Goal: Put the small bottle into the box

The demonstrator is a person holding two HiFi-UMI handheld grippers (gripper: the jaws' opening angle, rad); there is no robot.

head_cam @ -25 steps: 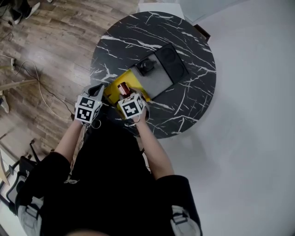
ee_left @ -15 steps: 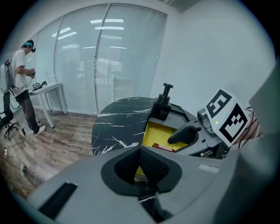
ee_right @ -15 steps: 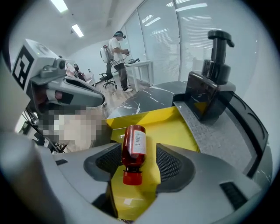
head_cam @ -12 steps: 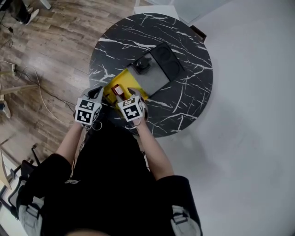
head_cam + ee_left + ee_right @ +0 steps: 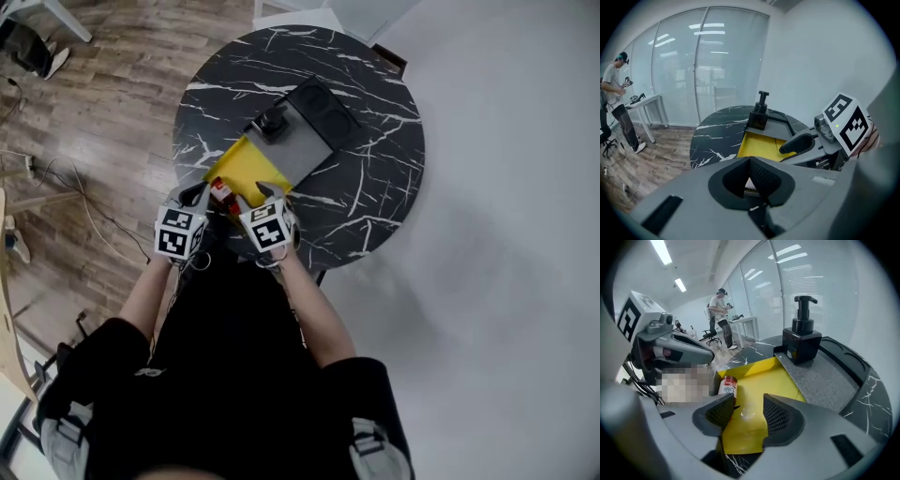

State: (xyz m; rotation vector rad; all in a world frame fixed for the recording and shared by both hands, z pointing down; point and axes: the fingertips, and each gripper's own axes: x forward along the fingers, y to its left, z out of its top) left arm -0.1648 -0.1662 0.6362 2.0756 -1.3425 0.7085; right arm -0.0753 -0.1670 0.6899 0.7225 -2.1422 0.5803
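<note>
Bottle (image 5: pixel 727 384) lies on its side at yellow box's (image 5: pixel 764 380) edge.

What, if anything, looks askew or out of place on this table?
The small bottle appears tipped onto its side at the edge of the yellow box, not standing upright. Nothing else stands out.

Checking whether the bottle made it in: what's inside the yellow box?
The small bottle lies by the yellow box's left wall. Its base hides behind the closing, empty right gripper.
</note>
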